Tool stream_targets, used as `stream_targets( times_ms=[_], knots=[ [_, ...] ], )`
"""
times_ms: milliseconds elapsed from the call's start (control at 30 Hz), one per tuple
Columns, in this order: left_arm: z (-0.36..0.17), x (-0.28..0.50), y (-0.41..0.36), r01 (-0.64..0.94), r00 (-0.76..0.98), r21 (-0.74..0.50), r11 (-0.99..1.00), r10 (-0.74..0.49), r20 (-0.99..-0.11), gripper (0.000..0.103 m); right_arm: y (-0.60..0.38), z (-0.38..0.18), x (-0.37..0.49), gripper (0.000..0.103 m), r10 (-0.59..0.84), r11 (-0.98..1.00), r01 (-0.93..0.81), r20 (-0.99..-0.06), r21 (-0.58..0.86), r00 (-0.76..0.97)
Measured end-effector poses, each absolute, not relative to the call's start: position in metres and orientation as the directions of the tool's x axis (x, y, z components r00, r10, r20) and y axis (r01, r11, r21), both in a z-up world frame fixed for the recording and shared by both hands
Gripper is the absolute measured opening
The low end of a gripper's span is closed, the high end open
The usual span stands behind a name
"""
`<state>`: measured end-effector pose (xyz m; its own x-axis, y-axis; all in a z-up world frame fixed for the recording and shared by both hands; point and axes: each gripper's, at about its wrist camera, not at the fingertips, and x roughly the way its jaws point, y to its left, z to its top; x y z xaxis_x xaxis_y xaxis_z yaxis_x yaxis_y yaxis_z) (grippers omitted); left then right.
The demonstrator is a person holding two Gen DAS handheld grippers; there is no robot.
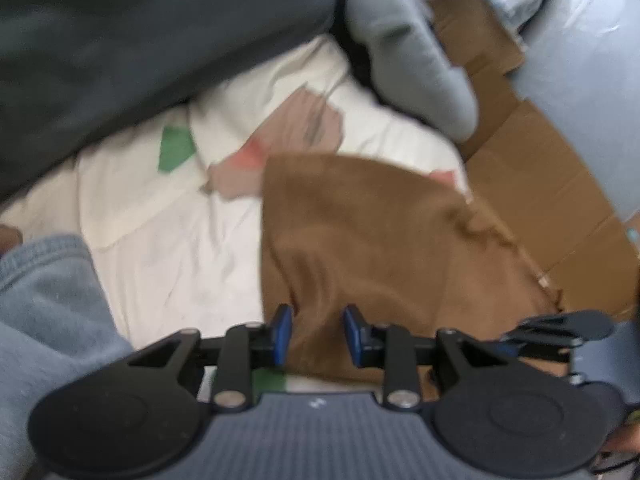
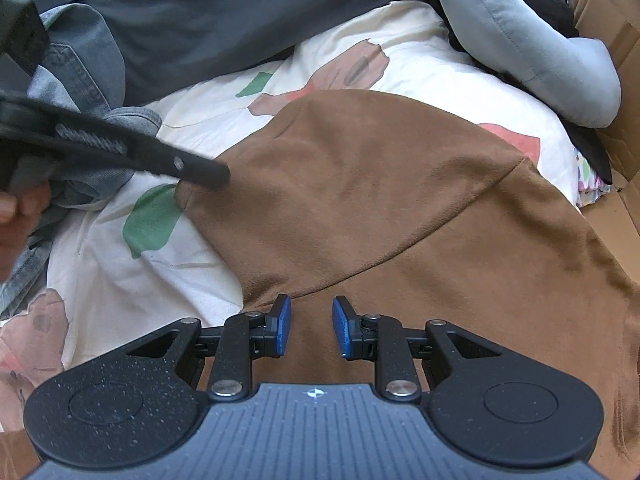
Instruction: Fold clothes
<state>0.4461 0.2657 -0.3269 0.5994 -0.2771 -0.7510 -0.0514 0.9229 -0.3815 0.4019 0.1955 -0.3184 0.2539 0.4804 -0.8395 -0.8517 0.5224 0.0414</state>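
your left gripper (image 1: pixel 317 334) hung with its jaws apart over the brown garment (image 1: pixel 372 236), which lay spread on the flowered sheet (image 1: pixel 168 240). your right gripper (image 2: pixel 311 328) also stood parted above the cloth, pads clear.

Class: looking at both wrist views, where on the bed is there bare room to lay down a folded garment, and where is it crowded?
Free: floral sheet between brown garment and denim garment. Crowded: dark grey blanket and grey plush toy at the back, cardboard alongside.
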Motion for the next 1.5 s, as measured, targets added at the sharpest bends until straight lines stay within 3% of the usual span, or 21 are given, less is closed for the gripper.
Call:
stream_targets(
  times_ms=[233,300,400,633,833,933,1000,1067,1233,1333,1500],
  knots=[
    [-0.328,0.448,0.255,-0.056,0.574,-0.299,0.953,-0.214,-0.79,0.026,0.187,-0.316,0.401,0.03,0.482,0.52,-0.853,-0.839,0.041,0.253],
    [-0.325,0.448,0.257,-0.075,0.578,-0.282,0.956,-0.189,-0.794,0.004,0.185,-0.315,0.402,0.03,0.482,0.52,-0.853,-0.839,0.042,0.252],
    [-0.315,0.441,0.261,-0.095,0.615,-0.263,0.96,-0.152,-0.774,0.004,0.182,-0.313,0.4,0.03,0.486,0.516,-0.856,-0.837,0.041,0.252],
    [-0.293,0.432,0.265,-0.138,0.663,-0.179,0.974,-0.043,-0.747,0.006,0.179,-0.311,0.402,0.03,0.492,0.509,-0.86,-0.833,0.04,0.253],
    [-0.296,0.438,0.275,-0.153,0.656,-0.225,0.962,-0.071,-0.751,0.011,0.173,-0.31,0.404,0.03,0.495,0.514,-0.857,-0.83,0.043,0.255],
    [-0.301,0.443,0.269,-0.122,0.658,-0.25,0.961,-0.11,-0.745,0.029,0.169,-0.311,0.406,0.03,0.492,0.521,-0.852,-0.831,0.045,0.257],
    [-0.306,0.449,0.263,-0.109,0.651,-0.244,0.964,-0.117,-0.75,0.048,0.167,-0.312,0.407,0.03,0.491,0.528,-0.848,-0.832,0.047,0.259],
    [-0.311,0.456,0.258,-0.101,0.641,-0.222,0.97,-0.108,-0.76,0.054,0.165,-0.312,0.409,0.03,0.493,0.534,-0.844,-0.83,0.052,0.261],
    [-0.328,0.468,0.256,-0.103,0.605,-0.17,0.98,-0.074,-0.793,0.05,0.165,-0.314,0.413,0.03,0.5,0.54,-0.839,-0.824,0.057,0.266],
    [-0.33,0.468,0.258,-0.108,0.608,-0.136,0.985,-0.042,-0.793,0.035,0.165,-0.314,0.421,0.03,0.5,0.554,-0.831,-0.818,0.05,0.284],
    [-0.322,0.468,0.259,-0.124,0.623,-0.099,0.987,0.0,-0.783,0.03,0.161,-0.311,0.445,0.03,0.494,0.606,-0.795,-0.797,0.029,0.348]
  ],
)
